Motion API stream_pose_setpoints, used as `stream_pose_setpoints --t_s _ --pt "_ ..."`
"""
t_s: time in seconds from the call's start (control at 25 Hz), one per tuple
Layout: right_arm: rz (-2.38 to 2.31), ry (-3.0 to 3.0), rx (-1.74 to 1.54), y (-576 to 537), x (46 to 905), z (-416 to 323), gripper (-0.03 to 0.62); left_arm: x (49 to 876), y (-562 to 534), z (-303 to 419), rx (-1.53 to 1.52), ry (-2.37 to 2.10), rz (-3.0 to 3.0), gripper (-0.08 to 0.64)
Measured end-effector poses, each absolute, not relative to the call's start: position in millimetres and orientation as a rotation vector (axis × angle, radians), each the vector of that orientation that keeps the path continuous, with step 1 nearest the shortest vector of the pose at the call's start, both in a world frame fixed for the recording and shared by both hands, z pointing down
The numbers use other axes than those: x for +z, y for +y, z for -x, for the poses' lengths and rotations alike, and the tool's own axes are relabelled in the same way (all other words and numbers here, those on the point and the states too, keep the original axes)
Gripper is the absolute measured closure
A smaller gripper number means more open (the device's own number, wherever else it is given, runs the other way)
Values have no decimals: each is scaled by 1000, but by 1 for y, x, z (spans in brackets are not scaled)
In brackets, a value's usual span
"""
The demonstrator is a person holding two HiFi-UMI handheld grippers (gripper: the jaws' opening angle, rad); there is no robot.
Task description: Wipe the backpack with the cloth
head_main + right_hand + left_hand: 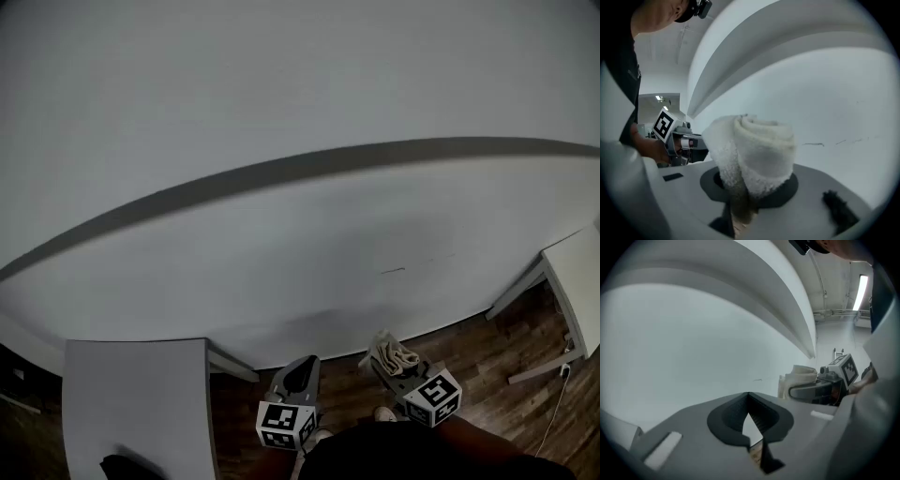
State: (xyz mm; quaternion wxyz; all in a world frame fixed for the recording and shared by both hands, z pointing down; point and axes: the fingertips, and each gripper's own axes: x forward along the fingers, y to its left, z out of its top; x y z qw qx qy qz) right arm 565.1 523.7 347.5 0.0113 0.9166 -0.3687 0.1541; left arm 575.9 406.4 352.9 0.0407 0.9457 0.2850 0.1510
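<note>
Cloth (759,150) sits clamped in right gripper (743,210); left gripper (749,403) seems closed, empty.

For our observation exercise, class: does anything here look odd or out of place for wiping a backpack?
Yes: no backpack shows in any view. Both tongs face a white wall, which bears a faint dark scratch. The right tongs grip the rolled cloth; the left tongs are shut on nothing.
</note>
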Motion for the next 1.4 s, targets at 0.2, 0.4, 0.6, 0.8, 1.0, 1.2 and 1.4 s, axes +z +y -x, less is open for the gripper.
stream_pose_setpoints --t_s 0.2,0.4,0.6,0.8,1.0,1.2,1.4 --pt "-2865 -1156 495 528 352 -567 503 354 408 -578 451 858 -2905 554" --pt "-2866 -1164 495 524 354 -564 503 355 406 -574 456 868 -2911 554" --pt "-2866 -1164 497 519 353 -560 503 355 402 -569 472 886 -2910 554" --pt "-2861 -1166 489 509 353 -554 503 353 394 -565 455 874 -2911 554" --pt "-2853 -1179 477 496 351 -544 503 354 382 -556 439 866 -2920 554" --pt "-2855 -1192 474 483 354 -536 503 357 372 -544 461 882 -2924 554" --pt "-2854 -1221 477 465 357 -521 503 357 355 -530 457 860 -2933 554"
